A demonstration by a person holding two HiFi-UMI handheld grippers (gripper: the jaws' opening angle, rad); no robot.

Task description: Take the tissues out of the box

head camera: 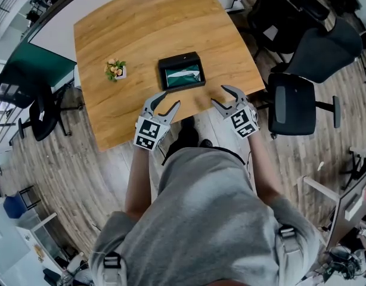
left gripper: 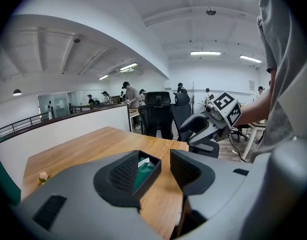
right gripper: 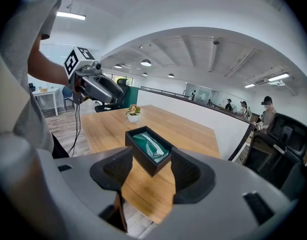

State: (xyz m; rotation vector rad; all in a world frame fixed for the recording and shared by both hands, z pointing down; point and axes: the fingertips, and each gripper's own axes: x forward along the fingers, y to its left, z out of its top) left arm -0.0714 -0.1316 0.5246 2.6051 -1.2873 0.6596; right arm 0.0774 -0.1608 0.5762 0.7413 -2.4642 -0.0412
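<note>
Open-plan office, wooden desk [head camera: 141,34]: a person w/ a handheld gripper in each hand stands at the near edge, both tools aimed at a black box [head camera: 182,71] set mid-desk, apart from either. The left gripper [head camera: 169,100] has its jaws wide apart w/ nothing between them; the right gripper [head camera: 220,95] is likewise spread & empty. The box is open-topped & holds the tissues [right gripper: 151,146], a green soft pack w/ a pale sheet showing on top; nothing is out yet. Step in hand looks like the approach, pre-grasp. Next move prob. calls for one gripper to steady a box wall while the other pinches the pack or sheet & lifts straight up, as the box seems light & could slide or rise w/ it. A small potted flower [head camera: 115,69] sits well apart, left of the box in the head view; an office chair [head camera: 293,103] stands by the desk's right corner.
</note>
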